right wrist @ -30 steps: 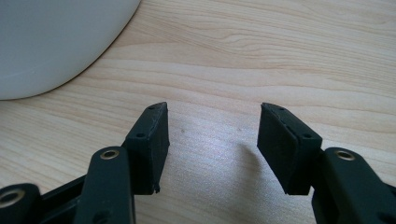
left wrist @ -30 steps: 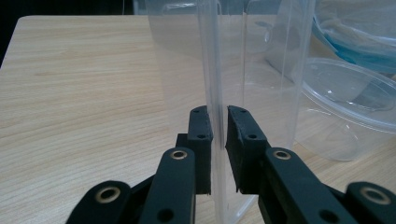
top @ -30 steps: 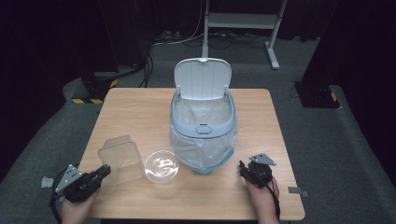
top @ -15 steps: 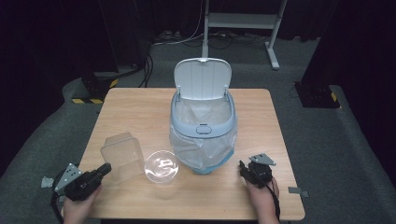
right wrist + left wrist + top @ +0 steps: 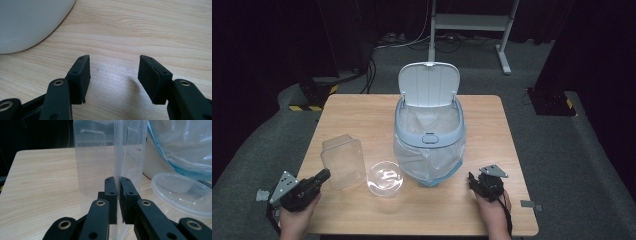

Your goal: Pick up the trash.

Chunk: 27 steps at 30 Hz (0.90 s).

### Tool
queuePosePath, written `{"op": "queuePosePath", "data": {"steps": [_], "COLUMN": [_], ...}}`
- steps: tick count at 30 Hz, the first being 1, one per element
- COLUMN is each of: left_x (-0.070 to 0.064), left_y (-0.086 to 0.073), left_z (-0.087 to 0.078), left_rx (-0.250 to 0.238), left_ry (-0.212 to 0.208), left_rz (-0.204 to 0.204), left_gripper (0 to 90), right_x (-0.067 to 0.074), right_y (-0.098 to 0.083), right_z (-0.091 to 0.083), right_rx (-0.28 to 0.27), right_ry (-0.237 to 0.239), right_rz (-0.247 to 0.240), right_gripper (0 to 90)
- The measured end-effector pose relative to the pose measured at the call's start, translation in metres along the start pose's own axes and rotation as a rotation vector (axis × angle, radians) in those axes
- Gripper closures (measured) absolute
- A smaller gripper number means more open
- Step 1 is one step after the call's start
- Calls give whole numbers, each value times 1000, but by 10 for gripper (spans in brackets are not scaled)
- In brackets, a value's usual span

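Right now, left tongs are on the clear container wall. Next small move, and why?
Probably lift the clear container a little off the table. The left tongs have just closed on its thin wall, and the lined bin stands open beside it, so a small raise would test the grip before carrying it over.

We see the bin [image 5: 430, 131], lid up, blocking the table [image 5: 362, 115] centre toward twelve o'clock. At eight o'clock the clear tub [image 5: 343, 161] and round lid [image 5: 385, 178] stand just beside each other, leaving little gap. Bare wood lies open at ten, two and four o'clock, and along the near edge between the left gripper [image 5: 323, 174] and right gripper [image 5: 472, 178].
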<state>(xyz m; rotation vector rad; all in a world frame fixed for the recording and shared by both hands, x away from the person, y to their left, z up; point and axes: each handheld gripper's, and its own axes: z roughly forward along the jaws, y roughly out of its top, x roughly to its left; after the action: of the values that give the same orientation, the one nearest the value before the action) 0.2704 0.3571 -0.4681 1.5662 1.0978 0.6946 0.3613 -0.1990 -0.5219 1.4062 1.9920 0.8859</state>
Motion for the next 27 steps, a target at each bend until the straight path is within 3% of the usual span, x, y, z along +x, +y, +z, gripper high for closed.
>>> {"op": "queuePosePath", "data": {"steps": [13, 27], "left_x": [-14, -36], "left_y": [30, 52], "left_z": [21, 45], "left_rx": [-51, -89], "left_ry": [-19, -73], "left_rz": [24, 24], "left_gripper": [848, 848], "right_x": [-1, -1], "right_y": [0, 0], "right_z": [0, 0], "right_rx": [2, 3], "right_ry": [8, 12], "right_rz": [-2, 1], "right_gripper": [431, 430]}}
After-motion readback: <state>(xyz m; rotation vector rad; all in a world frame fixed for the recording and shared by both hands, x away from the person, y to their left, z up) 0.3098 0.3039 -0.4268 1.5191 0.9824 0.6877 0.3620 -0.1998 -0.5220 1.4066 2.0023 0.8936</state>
